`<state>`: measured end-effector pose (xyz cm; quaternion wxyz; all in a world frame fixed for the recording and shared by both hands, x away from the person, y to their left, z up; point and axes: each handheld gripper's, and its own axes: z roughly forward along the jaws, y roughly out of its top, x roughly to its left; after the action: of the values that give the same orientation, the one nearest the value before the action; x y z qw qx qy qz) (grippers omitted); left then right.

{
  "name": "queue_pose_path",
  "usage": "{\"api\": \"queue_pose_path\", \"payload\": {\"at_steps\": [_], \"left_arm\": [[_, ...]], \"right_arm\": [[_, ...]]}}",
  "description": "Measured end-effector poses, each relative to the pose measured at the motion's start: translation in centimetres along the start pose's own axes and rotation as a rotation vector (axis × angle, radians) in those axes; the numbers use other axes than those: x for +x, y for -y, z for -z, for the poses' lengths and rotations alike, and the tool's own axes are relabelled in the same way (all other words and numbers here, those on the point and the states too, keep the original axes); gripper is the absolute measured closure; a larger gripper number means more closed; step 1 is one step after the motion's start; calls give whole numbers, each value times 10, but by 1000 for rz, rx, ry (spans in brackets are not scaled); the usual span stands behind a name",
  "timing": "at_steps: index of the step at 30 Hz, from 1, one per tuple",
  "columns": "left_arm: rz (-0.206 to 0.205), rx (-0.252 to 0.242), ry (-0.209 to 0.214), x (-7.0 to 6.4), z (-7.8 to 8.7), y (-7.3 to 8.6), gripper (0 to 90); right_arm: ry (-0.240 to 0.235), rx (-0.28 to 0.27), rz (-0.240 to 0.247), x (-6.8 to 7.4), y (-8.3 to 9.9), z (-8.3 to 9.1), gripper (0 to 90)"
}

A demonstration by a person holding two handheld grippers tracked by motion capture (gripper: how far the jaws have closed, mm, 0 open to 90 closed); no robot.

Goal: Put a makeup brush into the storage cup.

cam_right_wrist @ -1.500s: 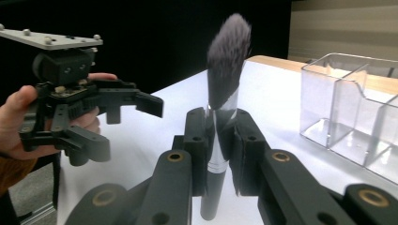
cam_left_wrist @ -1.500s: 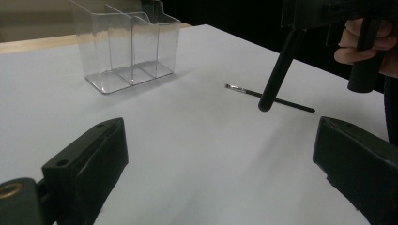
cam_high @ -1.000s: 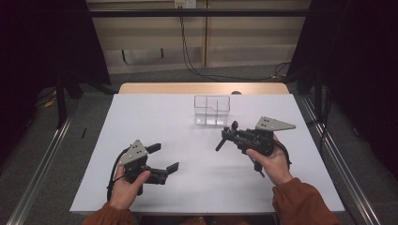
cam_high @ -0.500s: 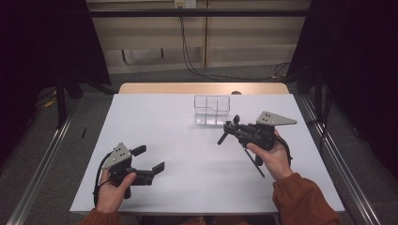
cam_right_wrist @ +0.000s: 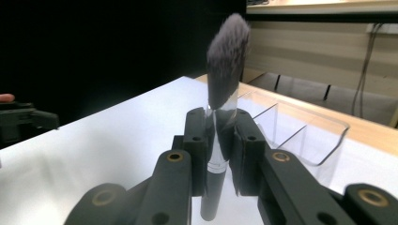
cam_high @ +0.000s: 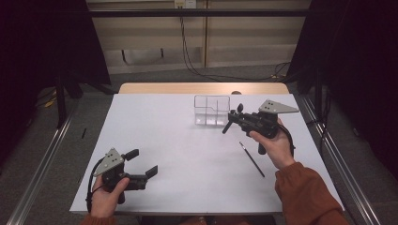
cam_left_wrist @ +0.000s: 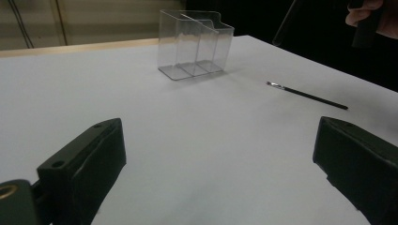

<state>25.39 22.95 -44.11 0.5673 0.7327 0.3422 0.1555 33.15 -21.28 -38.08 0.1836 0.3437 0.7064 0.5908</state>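
Observation:
A clear divided organizer (cam_high: 211,110) stands at the back middle of the white table (cam_high: 187,145). Just right of it my right gripper (cam_high: 233,118) is shut on a makeup brush (cam_high: 232,120) with a black handle. In the right gripper view the jaws (cam_right_wrist: 220,129) clamp the brush's clear ferrule, grey bristles (cam_right_wrist: 228,56) upward, with the organizer (cam_right_wrist: 300,126) close behind. A thin black brush (cam_high: 252,159) lies flat on the table under the right hand. My left gripper (cam_high: 141,162) hovers open and empty near the front left; its view shows the organizer (cam_left_wrist: 195,44) and thin brush (cam_left_wrist: 307,95) far ahead.
A wooden strip (cam_high: 202,88) borders the table's far edge, and metal rails (cam_high: 42,159) run along both sides. Cables (cam_high: 192,51) hang behind. The other hand (cam_left_wrist: 371,18) shows at the top right of the left gripper view.
My left gripper has moved left and closer to the front edge, still open. My right gripper has carried the makeup brush farther back, toward the organizer.

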Motion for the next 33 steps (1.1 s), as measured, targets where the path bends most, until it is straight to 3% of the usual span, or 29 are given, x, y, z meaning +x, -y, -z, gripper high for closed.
{"api": "queue_pose_path", "payload": {"at_steps": [17,33], "left_arm": [[-21,4,-10,0,-2,0,30],[-19,-6,-3,0,0,-1,30]], "right_arm": [[64,4,17,-25,-23,-14,790],[101,-1,48,-35,-43,-33,790]]}}
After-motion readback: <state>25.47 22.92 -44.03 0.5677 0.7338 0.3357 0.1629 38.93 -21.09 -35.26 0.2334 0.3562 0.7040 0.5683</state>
